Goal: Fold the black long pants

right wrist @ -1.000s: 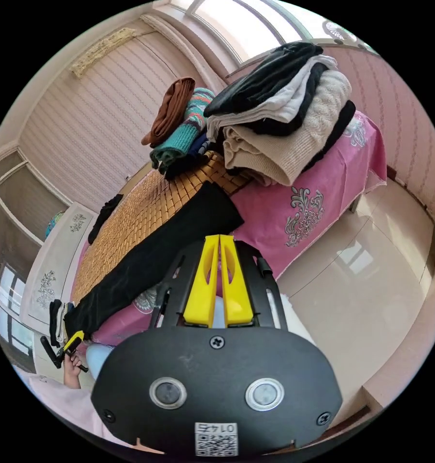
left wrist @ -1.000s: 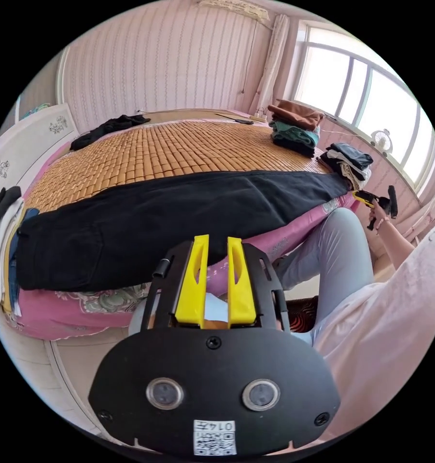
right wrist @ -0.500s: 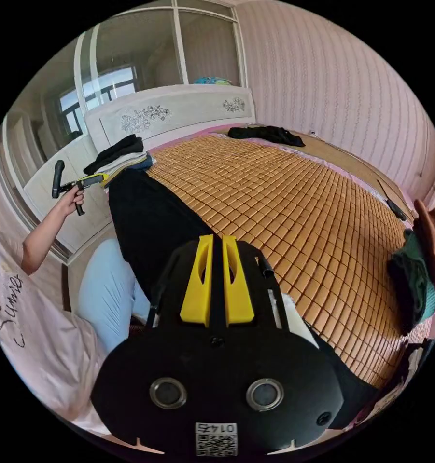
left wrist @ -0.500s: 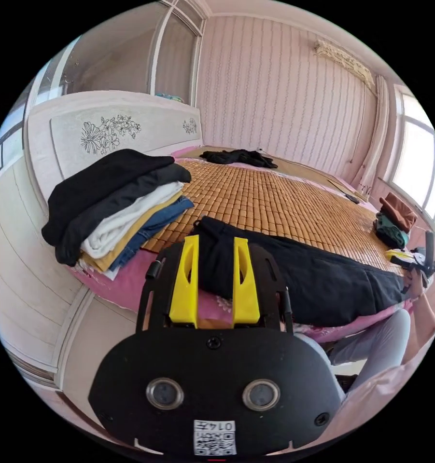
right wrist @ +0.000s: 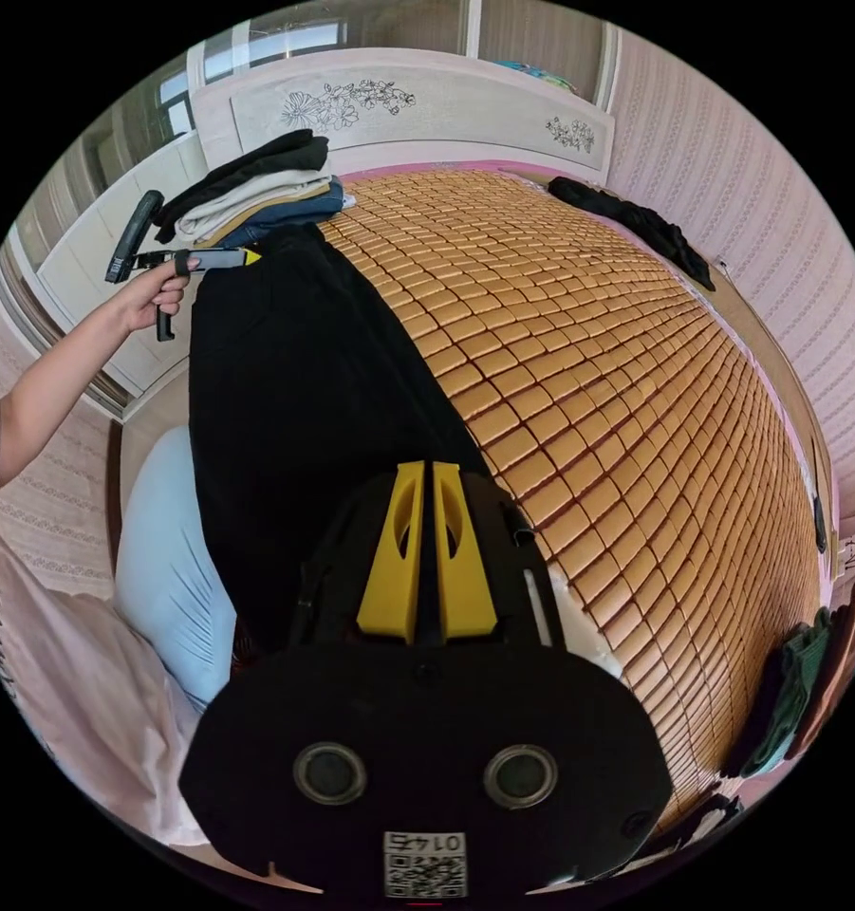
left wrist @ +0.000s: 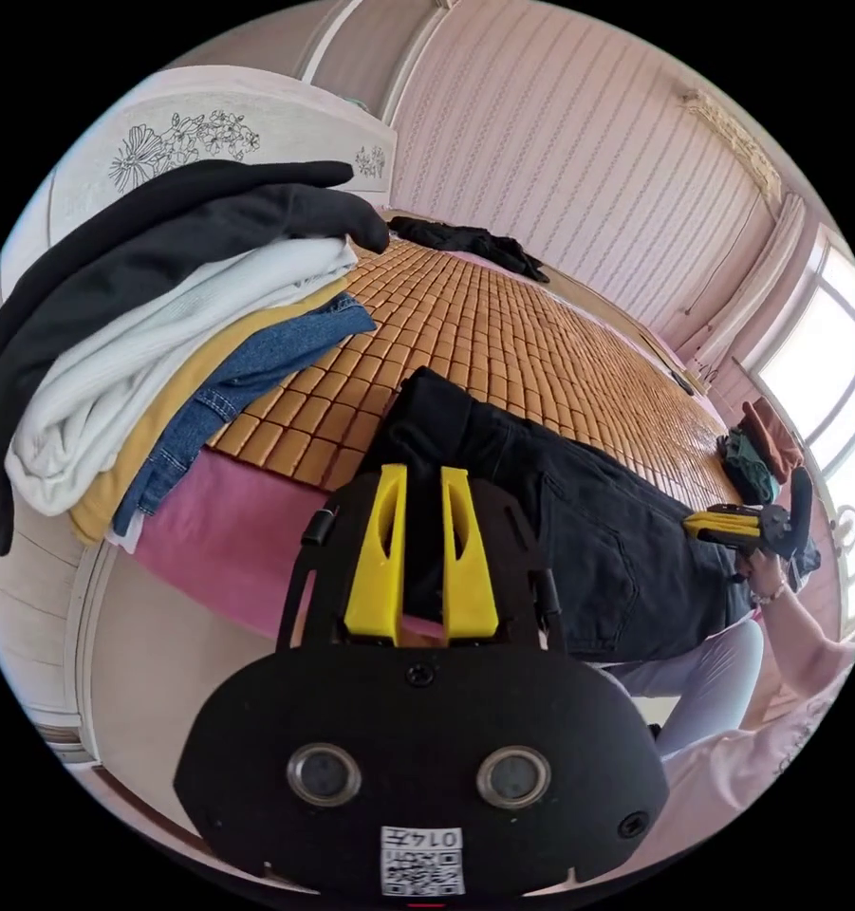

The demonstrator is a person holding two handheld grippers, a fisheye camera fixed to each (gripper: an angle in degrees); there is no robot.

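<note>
on mat (right wrist: 579, 380): one black pants (right wrist: 294, 380)

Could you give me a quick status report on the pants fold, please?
Left claw open at waist end of black long pants. Right claw nearly closed over the pants, grip unclear. Folded clothes stack close beside waist.

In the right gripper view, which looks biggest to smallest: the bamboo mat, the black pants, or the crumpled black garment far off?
1. Woven bamboo mat
2. Black long pants
3. Crumpled black garment, though its distance from the camera shrinks it.
</note>
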